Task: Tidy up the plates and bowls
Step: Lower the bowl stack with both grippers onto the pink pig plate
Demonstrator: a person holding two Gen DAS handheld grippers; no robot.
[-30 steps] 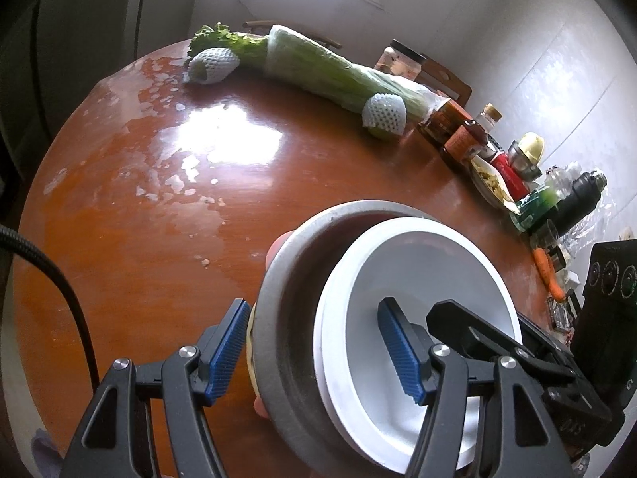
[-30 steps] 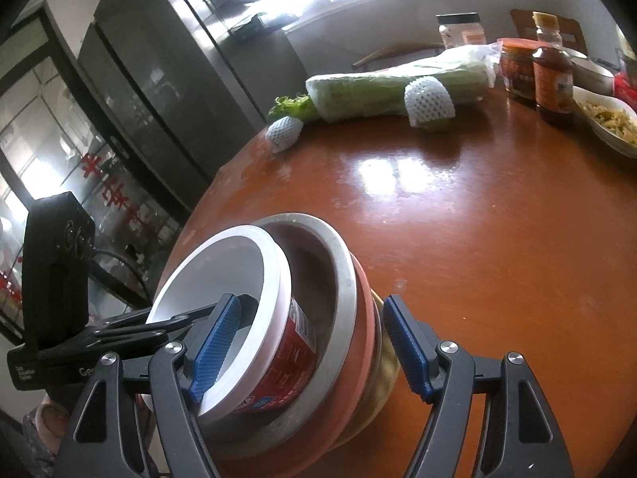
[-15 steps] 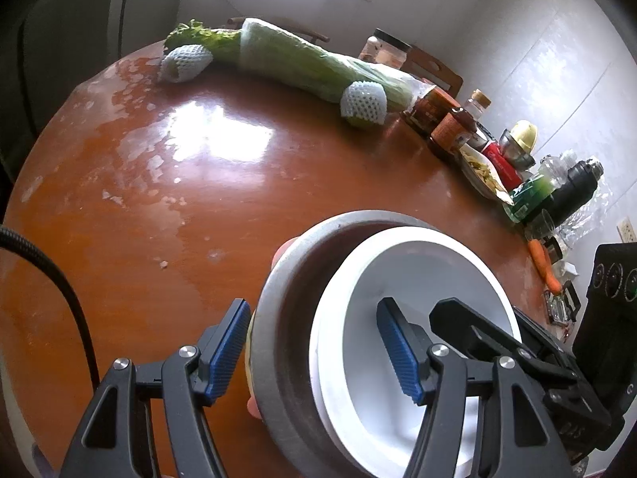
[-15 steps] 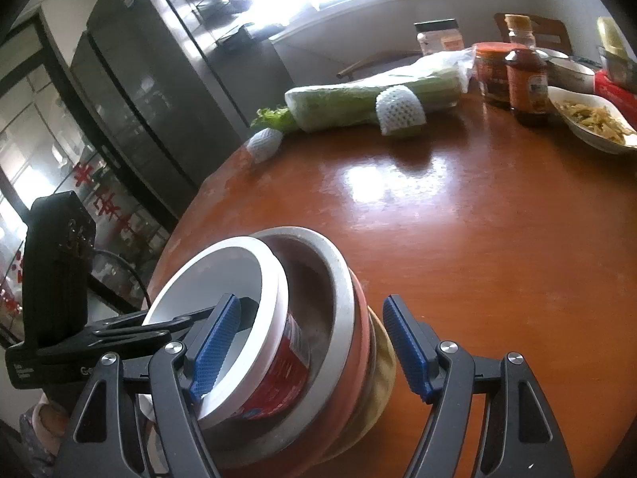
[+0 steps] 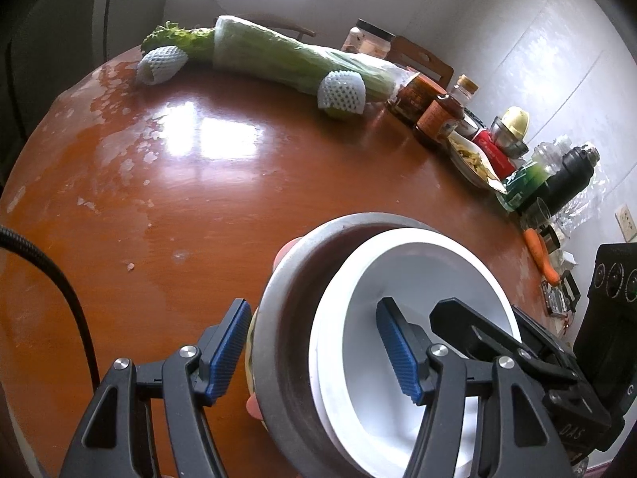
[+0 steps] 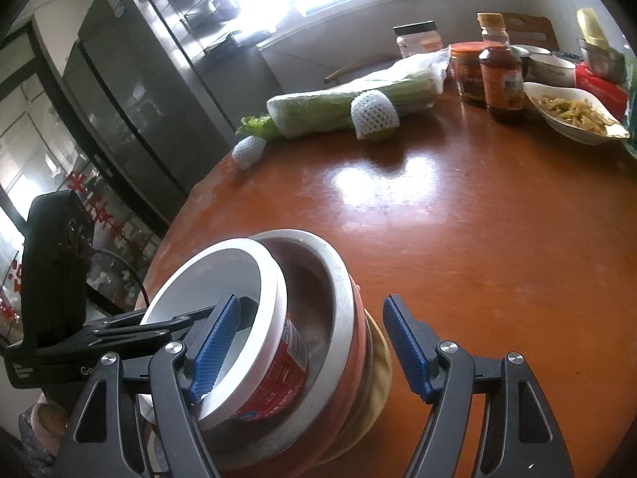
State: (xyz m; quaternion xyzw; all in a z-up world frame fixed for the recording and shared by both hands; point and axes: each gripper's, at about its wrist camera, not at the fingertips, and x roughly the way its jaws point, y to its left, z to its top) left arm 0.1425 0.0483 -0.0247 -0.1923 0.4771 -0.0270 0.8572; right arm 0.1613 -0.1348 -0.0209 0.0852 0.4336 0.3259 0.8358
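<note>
Right now my left gripper [image 5: 314, 352] and right gripper [image 6: 312, 348] both straddle one side of the nested bowl stack [image 6: 318, 358], jaws clamped on its walls (white tub [image 5: 422, 310] innermost, inside the grey metal bowl [image 5: 286, 318]). I see the stack tilted above the near edge of the wooden table [image 5: 223, 183], well apart from the wrapped celery [image 5: 286, 57].

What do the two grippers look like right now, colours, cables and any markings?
Both are alike: black plastic fingers with cut-out webs and silver screws, tipped with blue ribbed pads. The left gripper has a black cable curving beside it. In the right gripper's view, the left unit's black body carries small white lettering, too small to read.
</note>
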